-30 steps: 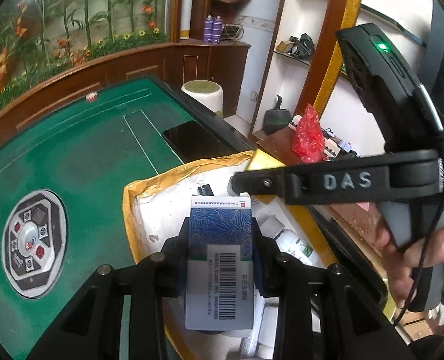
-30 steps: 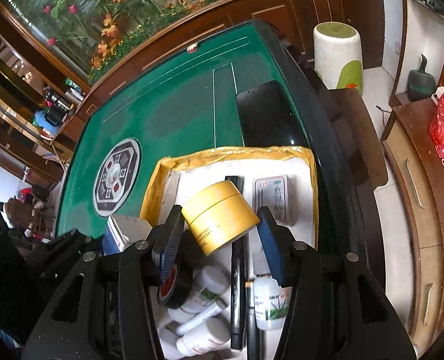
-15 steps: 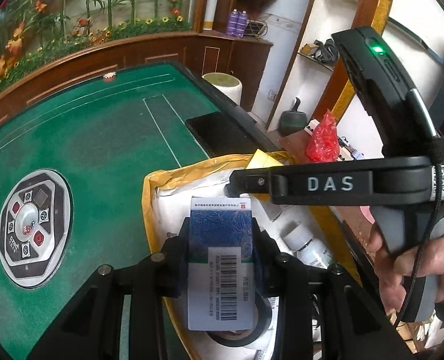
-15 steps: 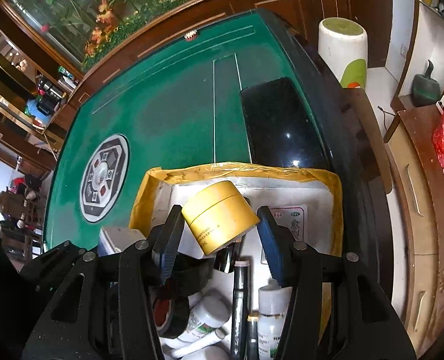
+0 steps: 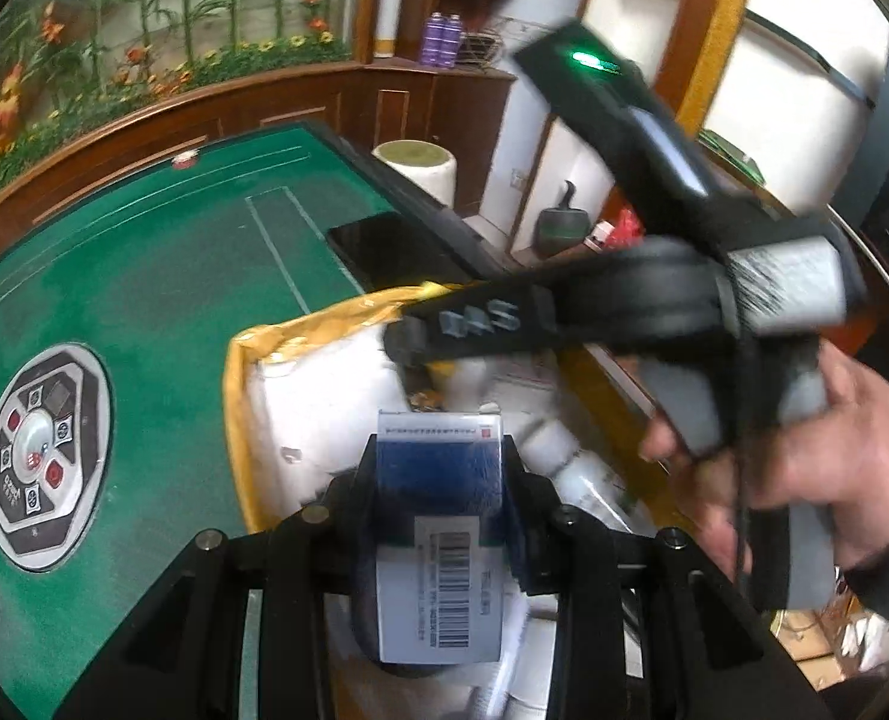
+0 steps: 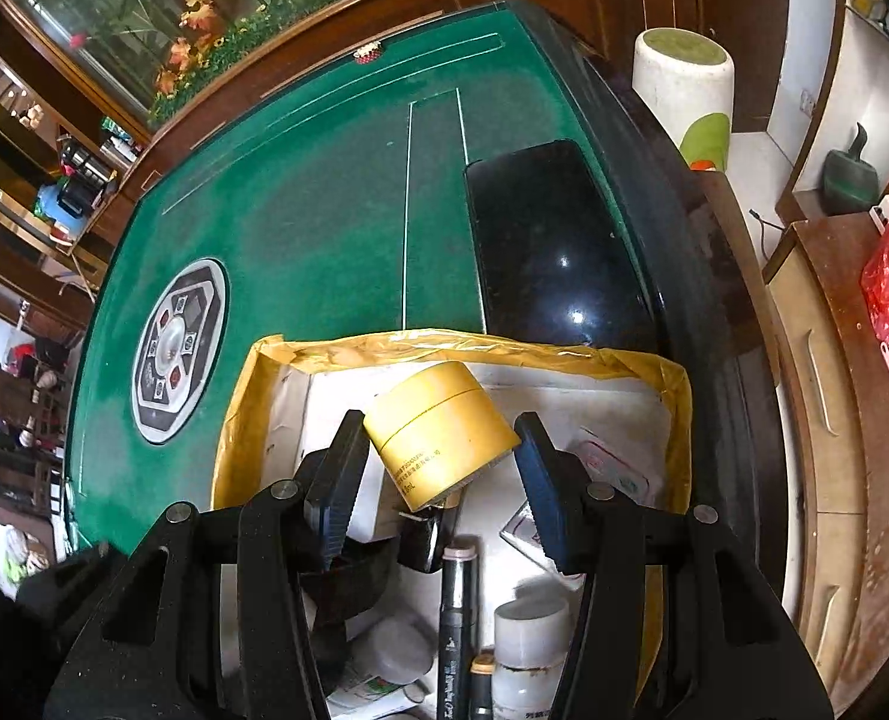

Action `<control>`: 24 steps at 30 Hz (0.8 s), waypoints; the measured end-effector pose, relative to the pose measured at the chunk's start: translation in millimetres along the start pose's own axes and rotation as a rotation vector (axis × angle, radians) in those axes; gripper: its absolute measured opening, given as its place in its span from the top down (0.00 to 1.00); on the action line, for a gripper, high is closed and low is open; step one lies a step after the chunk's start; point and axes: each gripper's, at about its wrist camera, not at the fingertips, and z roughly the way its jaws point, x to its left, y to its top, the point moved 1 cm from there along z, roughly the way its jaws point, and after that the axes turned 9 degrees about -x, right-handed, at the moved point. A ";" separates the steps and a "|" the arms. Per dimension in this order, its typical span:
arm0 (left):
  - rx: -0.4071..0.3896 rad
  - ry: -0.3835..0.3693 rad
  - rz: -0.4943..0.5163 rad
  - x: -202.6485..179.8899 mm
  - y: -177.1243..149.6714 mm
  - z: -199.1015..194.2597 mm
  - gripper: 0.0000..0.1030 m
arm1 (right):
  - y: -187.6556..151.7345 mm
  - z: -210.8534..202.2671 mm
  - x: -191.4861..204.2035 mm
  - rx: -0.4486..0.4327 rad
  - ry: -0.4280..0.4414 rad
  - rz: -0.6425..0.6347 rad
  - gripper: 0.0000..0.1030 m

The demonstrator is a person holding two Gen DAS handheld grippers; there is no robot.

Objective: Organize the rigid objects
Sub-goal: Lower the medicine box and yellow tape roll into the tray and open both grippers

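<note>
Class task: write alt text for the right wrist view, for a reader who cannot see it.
The right gripper grips a tilted round yellow jar above a yellow-lined white box of bottles and pens, which sits on a green felt game table.

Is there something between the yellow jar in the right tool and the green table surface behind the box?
Only the box's far yellow wall lies between the yellow jar, gripped in the right tool, and the green table. Beyond it the felt looks bare, with a black panel on the right.

Tilted yellow jar (image 6: pixel 438 429); upright blue box (image 5: pixel 441 531)
</note>
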 end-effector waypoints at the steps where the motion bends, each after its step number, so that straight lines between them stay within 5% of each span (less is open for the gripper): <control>1: -0.004 -0.001 0.021 -4.7 -0.8 -0.9 0.67 | 0.1 0.9 -0.2 0.002 0.001 -0.003 0.52; 24: 0.027 0.013 0.129 -26.0 -12.1 10.6 0.66 | 1.2 12.2 8.0 0.016 0.002 -0.070 0.52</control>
